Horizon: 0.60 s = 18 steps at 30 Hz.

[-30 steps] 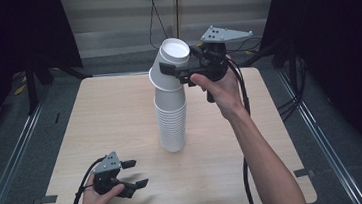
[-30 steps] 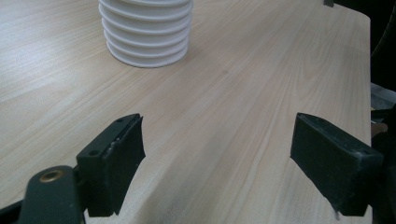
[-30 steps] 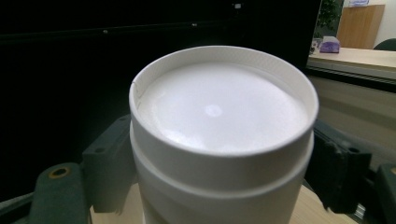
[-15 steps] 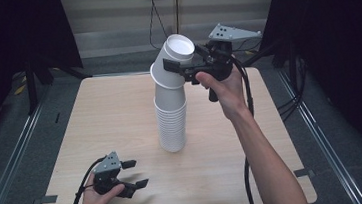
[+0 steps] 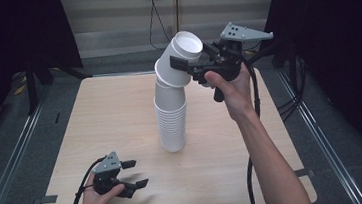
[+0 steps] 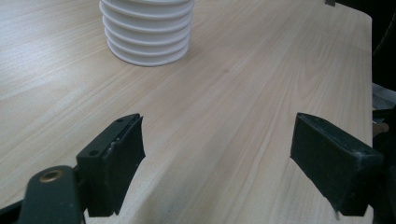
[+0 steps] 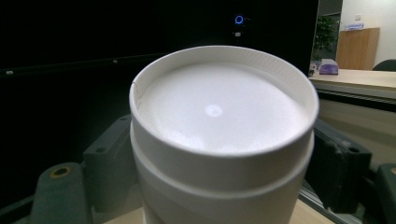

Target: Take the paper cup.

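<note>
Cups (image 5: pixel 172 118) stood nested upside down in one tall white stack near the middle of the desk (image 5: pixel 95 120), and the top cups (image 5: pixel 181 58) were clamped between the jaws of the right gripper (image 5: pixel 193 66), one jaw on each side of the wall. In the right gripper view at least two cups (image 7: pixel 219 140) showed, one sleeved over the other, with a black jaw pressed against either flank and the flat white bottom facing the camera. Those cups were tilted toward the right hand (image 5: pixel 232 88) and away from the upright column, yet their lower rim looked still caught on the stack, so the lift seemed begun but not finished; whether one cup or several would come free could not be judged. The rest of the stack remained to be dealt with. The left gripper (image 5: pixel 129 174) rested low at the near left corner of the desk, its jaws spread wide on nothing, well apart from the stack, whose ribbed base (image 6: pixel 146 32) showed ahead of it in the left gripper view. The desk was pale wood grain, bare apart from the stack and the grippers. Around it the room was dark, with black drapes at both sides, a grey floor, rails along the desk's flanks and a pale panel behind.
</note>
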### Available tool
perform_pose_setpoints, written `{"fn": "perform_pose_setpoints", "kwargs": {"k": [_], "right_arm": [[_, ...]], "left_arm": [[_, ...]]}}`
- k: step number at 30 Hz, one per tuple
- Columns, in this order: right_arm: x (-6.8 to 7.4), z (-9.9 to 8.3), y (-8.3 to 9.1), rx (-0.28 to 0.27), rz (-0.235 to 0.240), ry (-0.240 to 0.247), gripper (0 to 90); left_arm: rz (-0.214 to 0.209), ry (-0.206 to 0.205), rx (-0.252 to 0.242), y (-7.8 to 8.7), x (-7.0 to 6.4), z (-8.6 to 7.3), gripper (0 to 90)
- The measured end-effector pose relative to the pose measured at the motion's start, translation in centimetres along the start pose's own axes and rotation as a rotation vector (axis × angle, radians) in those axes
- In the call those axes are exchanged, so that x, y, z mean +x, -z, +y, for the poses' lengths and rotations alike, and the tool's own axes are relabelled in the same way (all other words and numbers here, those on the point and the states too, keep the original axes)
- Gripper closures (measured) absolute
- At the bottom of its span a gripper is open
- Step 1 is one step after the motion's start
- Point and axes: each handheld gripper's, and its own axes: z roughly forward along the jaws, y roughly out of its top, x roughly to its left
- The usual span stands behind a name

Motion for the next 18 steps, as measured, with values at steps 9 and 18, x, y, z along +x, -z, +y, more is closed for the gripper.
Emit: {"fn": "perform_pose_setpoints", "kwargs": {"k": [9, 18], "right_arm": [[-0.3, 0.1, 1.5, -0.021, -0.014, -0.006, 20.4], [-0.1, 0.1, 2.6, -0.018, -0.041, -0.024, 20.4]], "left_arm": [[-0.001, 0.001, 0.003, -0.1, 0.0, 0.0, 17.0], [-0.005, 0.007, -0.002, -0.1, 0.0, 0.0, 17.0]]}}
